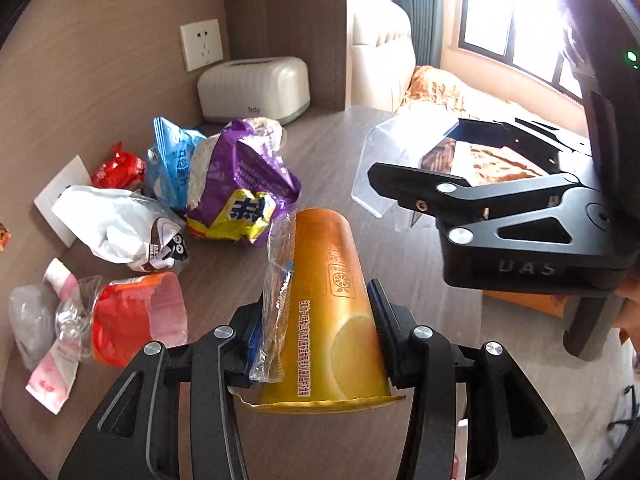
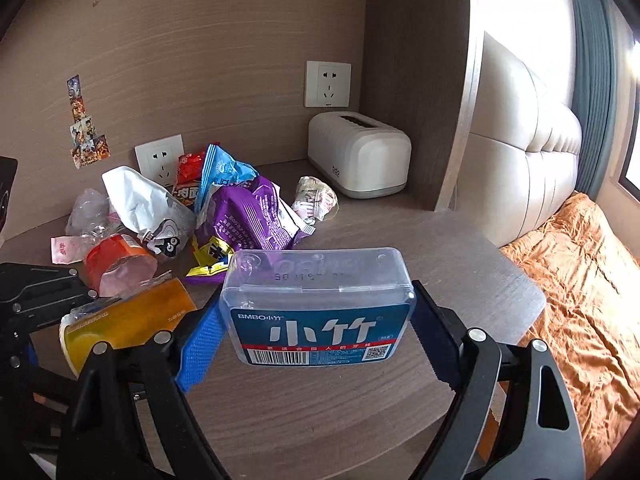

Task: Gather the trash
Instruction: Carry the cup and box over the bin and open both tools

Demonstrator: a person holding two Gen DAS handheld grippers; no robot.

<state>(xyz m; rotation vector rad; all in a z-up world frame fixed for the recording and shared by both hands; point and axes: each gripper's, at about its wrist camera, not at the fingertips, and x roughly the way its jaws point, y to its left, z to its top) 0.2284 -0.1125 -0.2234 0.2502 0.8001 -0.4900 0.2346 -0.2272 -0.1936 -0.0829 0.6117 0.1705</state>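
My left gripper (image 1: 316,312) is shut on an orange paper cup (image 1: 324,304), with a clear plastic wrapper (image 1: 276,300) pinched against its left side. The cup also shows in the right wrist view (image 2: 124,320) at lower left. My right gripper (image 2: 316,312) is shut on a clear plastic box with a blue label (image 2: 320,304), held above the table. The right gripper also shows in the left wrist view (image 1: 384,196) at right, holding the clear box (image 1: 400,148). A pile of wrappers lies on the table: a purple bag (image 1: 240,184) (image 2: 248,216), a white bag (image 1: 120,224), a red cup (image 1: 132,320).
A white toaster-shaped box (image 1: 256,88) (image 2: 360,156) stands in the back corner under a wall socket (image 1: 201,44). A crumpled paper ball (image 2: 316,200) lies near it. The wooden table (image 2: 440,248) ends at the right, with a bed and orange blanket (image 2: 580,280) beyond.
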